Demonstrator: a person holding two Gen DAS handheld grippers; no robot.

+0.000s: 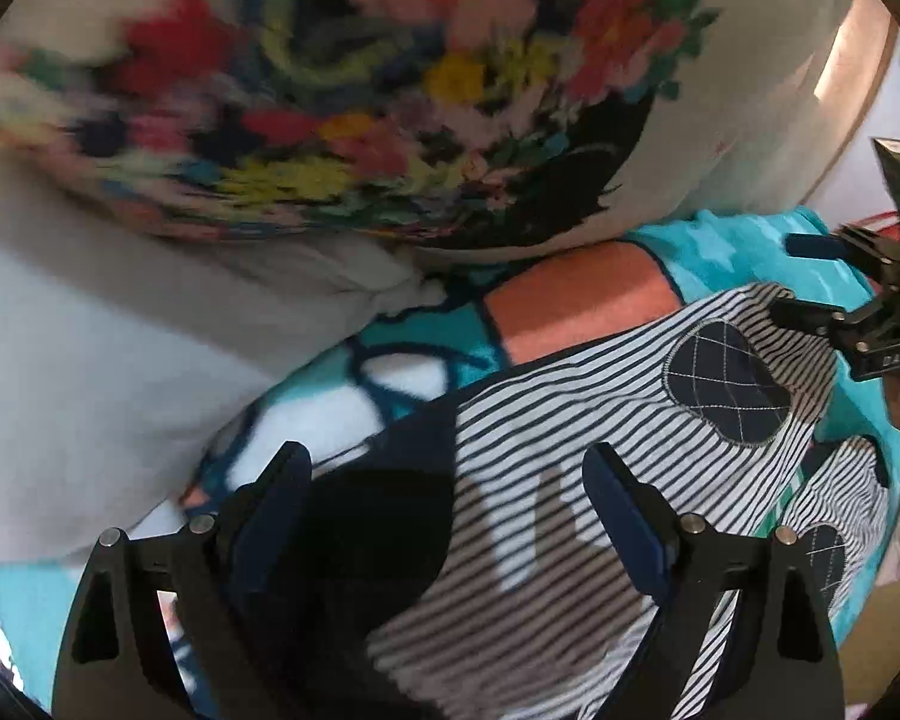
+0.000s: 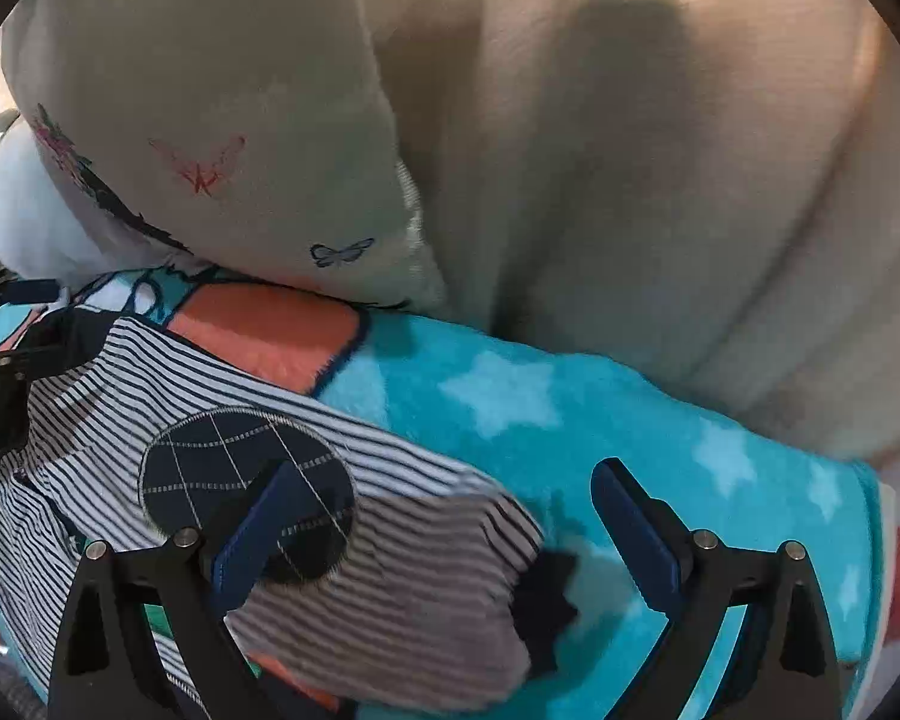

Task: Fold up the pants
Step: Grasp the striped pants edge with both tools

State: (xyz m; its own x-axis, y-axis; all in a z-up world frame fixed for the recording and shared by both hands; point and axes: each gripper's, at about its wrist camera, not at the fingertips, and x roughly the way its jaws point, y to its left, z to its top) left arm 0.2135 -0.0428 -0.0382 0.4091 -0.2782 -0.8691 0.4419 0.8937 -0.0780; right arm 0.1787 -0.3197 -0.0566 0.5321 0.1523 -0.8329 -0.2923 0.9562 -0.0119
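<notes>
While your left gripper [image 1: 444, 480] hung with its jaws spread wide over the dark waistband end, the striped pants [image 1: 600, 420] lay flat on the turquoise star blanket [image 2: 540, 408], navy knee patch [image 1: 727, 381] facing up. Over on the right, your right gripper [image 2: 444, 495] was gaping too, one finger over the patch, the cuff end between its jaws. Floral pillow [image 1: 360, 90] sat just behind.

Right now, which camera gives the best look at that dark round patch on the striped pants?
The right wrist view: the patch sits close and large, its stitched grid sharp, though one finger of the right tongs covers part of it. The left wrist view shows the patch whole but smaller and farther off.
</notes>
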